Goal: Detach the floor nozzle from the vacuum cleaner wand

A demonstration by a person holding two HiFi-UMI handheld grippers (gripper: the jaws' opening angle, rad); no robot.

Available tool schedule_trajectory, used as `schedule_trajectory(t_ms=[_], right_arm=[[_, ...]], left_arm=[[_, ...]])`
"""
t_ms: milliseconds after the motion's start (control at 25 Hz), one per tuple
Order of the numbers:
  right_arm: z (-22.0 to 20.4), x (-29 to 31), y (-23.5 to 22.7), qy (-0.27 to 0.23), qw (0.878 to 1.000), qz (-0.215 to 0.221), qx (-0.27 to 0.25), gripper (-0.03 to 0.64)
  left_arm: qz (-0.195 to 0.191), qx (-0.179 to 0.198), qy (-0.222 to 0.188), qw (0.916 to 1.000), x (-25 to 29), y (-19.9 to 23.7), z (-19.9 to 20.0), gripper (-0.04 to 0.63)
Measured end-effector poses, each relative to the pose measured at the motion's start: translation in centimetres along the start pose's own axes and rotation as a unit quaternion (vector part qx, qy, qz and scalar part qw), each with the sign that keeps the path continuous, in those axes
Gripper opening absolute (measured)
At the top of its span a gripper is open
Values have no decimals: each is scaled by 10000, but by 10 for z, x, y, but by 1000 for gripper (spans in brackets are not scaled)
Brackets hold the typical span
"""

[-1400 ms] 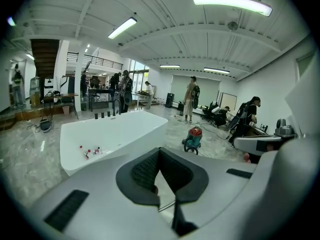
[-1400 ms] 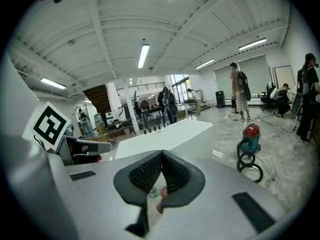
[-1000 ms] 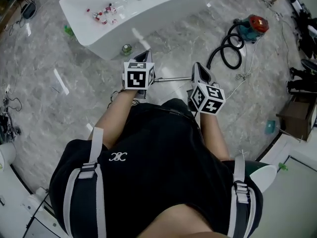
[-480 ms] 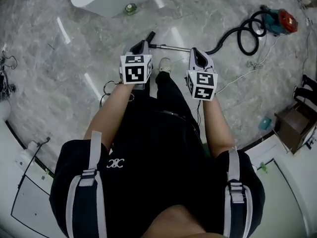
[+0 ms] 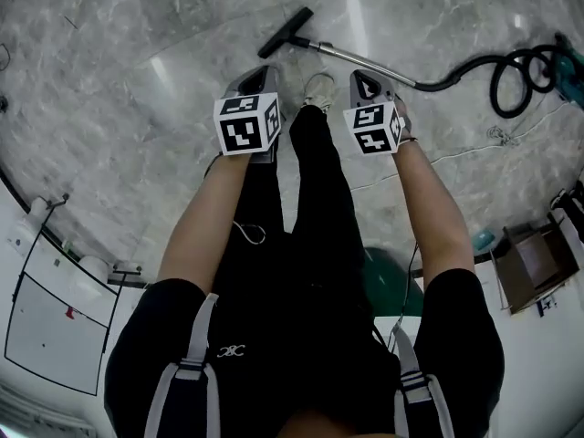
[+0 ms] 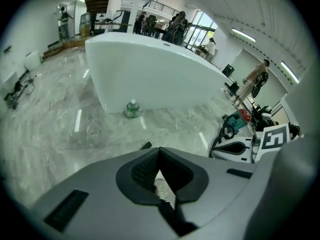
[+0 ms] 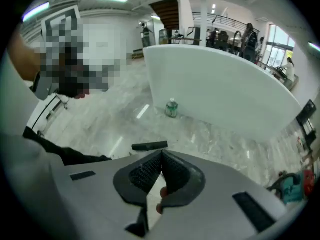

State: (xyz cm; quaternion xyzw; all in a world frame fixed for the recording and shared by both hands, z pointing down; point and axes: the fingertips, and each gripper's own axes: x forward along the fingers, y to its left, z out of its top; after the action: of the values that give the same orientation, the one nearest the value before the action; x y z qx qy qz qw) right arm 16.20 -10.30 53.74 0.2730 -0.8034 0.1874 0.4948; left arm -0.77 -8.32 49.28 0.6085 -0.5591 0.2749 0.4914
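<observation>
The vacuum's black floor nozzle [image 5: 285, 31] lies on the grey marble floor, joined to a silver wand [image 5: 360, 60]. The wand runs right into a black hose [image 5: 497, 71] and the teal-and-red cleaner body [image 5: 573, 62]. My left gripper [image 5: 264, 71] hangs shut and empty just this side of the nozzle, apart from it. My right gripper [image 5: 363, 77] is shut and empty too, close above the wand's middle. The nozzle [image 7: 150, 146] shows just beyond the right gripper's [image 7: 161, 155] shut jaws. Only the nozzle's corner [image 6: 146, 145] peeks past the left gripper [image 6: 160, 150].
The person's legs and a light shoe [image 5: 318, 89] stand between the grippers. A big white counter [image 6: 155, 76] with a green bottle [image 6: 131, 109] at its foot stands ahead. A cardboard box [image 5: 534, 263] is at the right, a white cabinet [image 5: 50, 327] at the left.
Both grippers have dropped from waist height towards the floor, and my view has tilted down. The nozzle and wand now lie just ahead of the jaw tips. Both jaws stayed shut.
</observation>
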Motion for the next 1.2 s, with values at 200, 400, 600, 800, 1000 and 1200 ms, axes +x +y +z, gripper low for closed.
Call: schedule_trajectory(t_ms=[200,400,600,800,1000,1200], right_arm=[[-73,140,-15,494,9946,241,-875,14],[-136,228,-6,675,9882,409,-1315,15],[-202,302,3,1218,9715,712,-1905,124],[-233,366,-1,1716,9610,758,-2032,183],[-245,406,13,1810,9470,893,-2499,181],[-256,412,13,2097,9373,753,-2679,180]], left_arm=[[154,-540,262,9981,99,46,-46,-3],[146,-557,572,9967,155,73,-102,-3],[53,-496,841,9952,188,82,-145,-3],[-288,-463,1030,9932,215,87,-155,-3],[-203,-65,1151,9931,236,103,-150,-3],[-446,-160,1362,9896,236,96,-154,-3]])
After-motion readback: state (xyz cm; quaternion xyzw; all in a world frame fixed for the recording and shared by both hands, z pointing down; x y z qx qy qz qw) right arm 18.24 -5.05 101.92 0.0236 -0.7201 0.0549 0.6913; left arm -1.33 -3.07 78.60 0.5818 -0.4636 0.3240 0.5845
